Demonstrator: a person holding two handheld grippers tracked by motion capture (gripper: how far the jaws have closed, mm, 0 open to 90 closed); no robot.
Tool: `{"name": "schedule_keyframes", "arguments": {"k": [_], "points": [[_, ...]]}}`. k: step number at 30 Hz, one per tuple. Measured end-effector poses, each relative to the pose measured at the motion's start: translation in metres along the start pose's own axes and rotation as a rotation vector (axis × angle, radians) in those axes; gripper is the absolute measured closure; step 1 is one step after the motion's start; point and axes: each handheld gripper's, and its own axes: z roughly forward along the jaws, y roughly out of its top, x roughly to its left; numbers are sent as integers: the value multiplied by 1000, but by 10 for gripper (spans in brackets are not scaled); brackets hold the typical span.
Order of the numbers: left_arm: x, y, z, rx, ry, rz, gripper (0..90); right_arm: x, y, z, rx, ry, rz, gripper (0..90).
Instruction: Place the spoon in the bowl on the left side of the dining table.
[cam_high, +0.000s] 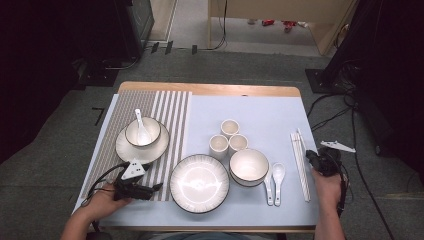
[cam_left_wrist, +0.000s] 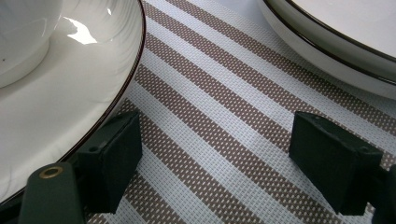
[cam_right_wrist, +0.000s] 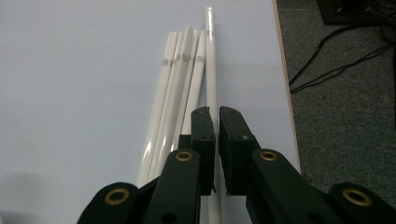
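Slim, glossy white chopsticks are seen bundled on the worktop, just ahead of the right claw, whose jaws are pinched on one stick; its near end is hidden beneath them.

We see three cups mid-desk, a bowl and two spoons toward the near edge, and a large plate beside them.
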Motion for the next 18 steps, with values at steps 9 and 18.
{"name": "schedule_keyframes", "arguments": {"k": [9, 18], "points": [[0, 0, 0, 0, 0, -1, 175, 3, 4, -3, -6, 38, 4, 854], [0, 0, 0, 0, 0, -1, 175, 12, 10, -2, 12, 87, -11, 854]]}}
